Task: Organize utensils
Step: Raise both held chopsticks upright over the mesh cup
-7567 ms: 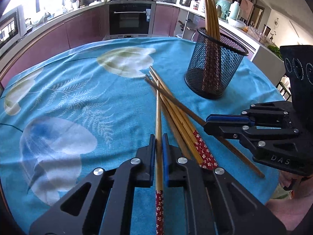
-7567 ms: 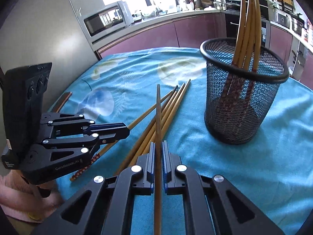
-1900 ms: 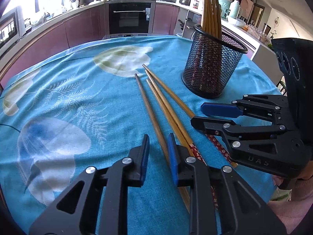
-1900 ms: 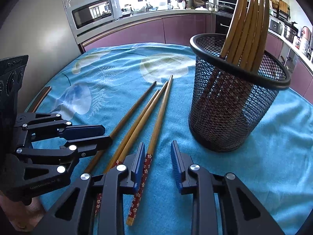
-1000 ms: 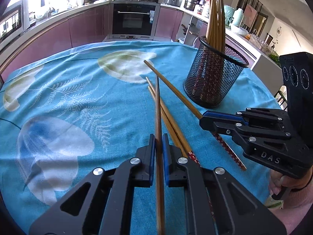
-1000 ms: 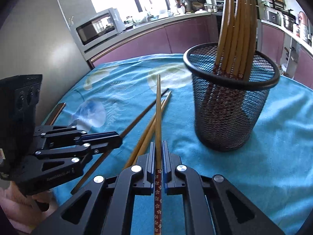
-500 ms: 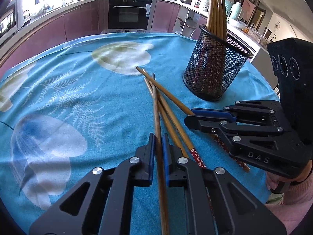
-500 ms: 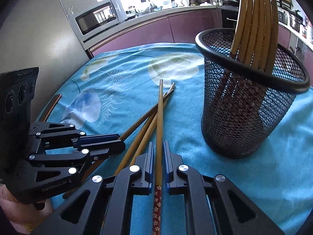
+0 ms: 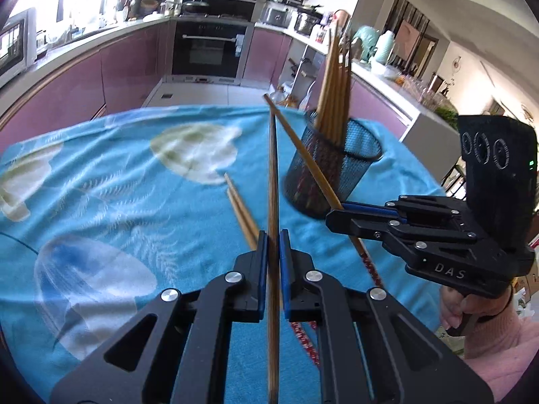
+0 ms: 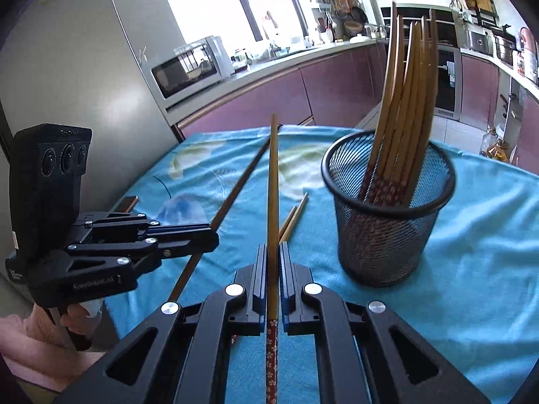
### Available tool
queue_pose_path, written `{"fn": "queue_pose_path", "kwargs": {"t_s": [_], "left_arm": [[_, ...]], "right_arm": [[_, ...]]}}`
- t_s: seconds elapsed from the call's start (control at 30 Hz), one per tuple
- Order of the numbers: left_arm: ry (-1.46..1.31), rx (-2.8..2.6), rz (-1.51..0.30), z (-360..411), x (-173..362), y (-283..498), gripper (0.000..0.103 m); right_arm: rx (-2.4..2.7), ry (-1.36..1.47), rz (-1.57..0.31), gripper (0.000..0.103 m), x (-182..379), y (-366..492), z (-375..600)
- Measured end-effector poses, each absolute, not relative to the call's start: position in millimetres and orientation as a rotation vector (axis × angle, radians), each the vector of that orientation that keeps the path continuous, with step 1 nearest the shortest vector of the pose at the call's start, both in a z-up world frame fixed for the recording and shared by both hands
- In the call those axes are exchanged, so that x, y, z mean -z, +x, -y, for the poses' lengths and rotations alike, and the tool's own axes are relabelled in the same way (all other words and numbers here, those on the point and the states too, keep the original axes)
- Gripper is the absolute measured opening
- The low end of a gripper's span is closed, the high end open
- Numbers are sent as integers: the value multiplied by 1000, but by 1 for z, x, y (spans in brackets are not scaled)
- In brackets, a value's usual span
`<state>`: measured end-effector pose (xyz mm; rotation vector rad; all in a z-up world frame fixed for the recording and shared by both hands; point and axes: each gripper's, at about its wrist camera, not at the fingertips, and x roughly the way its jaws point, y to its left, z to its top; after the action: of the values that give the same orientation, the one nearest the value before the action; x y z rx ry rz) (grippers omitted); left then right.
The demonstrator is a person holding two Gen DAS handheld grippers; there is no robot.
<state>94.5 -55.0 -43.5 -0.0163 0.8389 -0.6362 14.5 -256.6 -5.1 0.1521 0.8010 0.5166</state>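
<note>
Chopsticks: my left tool (image 9: 273,245) is clamped on a dark chopstick (image 9: 272,181) and my right tool (image 10: 273,262) on a lighter chopstick (image 10: 272,181), both now lifted off the tabletop (image 10: 471,269) since a moment ago. Next stop, I reckon: the mesh holder (image 10: 387,232), right of centre. Two more (image 9: 241,208) lie mid-frame.

Smooth wooden chopsticks (image 10: 273,181) are seen, a black wire-mesh metal holder (image 10: 387,235), a soft matt cloth (image 9: 118,181), and matt black plastic grippers (image 9: 273,252).

Mesh cup (image 10: 387,232) mouth half-blocked by upright chopsticks (image 10: 404,101); near side open. Bench (image 9: 101,202) left of it bare cloth.
</note>
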Motion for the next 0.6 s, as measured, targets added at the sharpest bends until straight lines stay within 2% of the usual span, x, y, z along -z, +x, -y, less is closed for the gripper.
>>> {"fn": "queue_pose_path", "kwargs": {"t_s": [0.6], "left_arm": [[-62,720,-658,66,-44,94,7]], "right_arm": [[-488,185,-623,6,-58,10,299]]}}
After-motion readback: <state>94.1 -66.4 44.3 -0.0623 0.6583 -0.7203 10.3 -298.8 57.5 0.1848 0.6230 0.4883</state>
